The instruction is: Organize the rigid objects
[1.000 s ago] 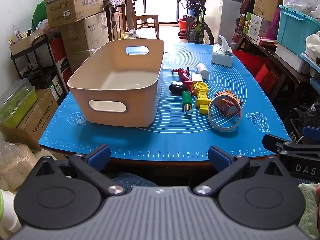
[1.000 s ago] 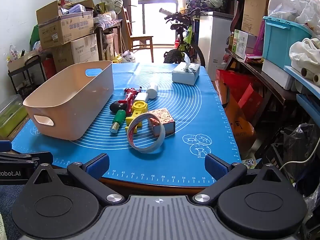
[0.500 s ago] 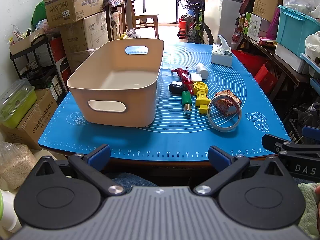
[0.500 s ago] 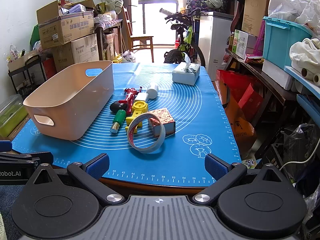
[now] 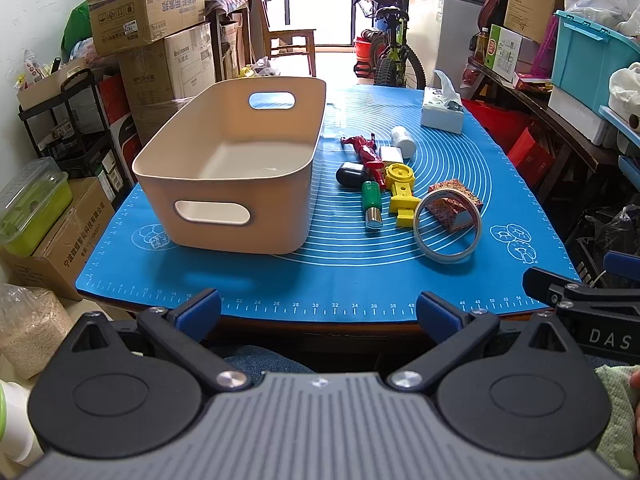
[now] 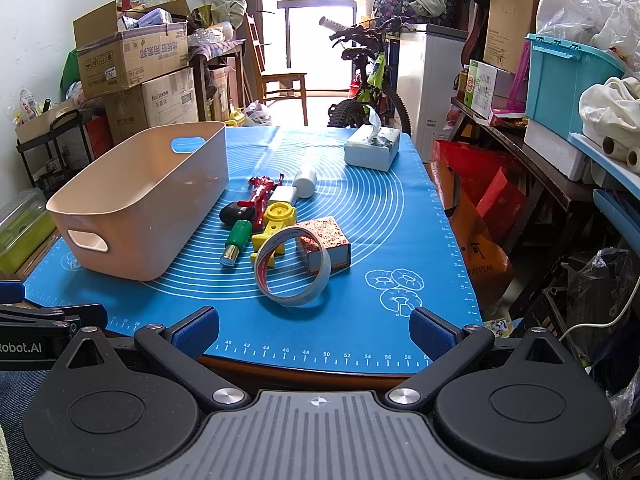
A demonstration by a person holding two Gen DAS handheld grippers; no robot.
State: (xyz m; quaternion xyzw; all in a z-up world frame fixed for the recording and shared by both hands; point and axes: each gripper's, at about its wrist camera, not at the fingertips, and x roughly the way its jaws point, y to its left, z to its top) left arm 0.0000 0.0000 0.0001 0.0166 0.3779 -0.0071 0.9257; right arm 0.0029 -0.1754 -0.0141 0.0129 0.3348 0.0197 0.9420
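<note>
Both my tools, left (image 5: 319, 311) and right (image 6: 314, 327), gape wide, holding nothing, short of the bin (image 5: 224, 168) and tape (image 6: 294, 266).

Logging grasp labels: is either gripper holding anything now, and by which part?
Nothing is held. The left gripper and right gripper are both open at the table's near edge.
</note>
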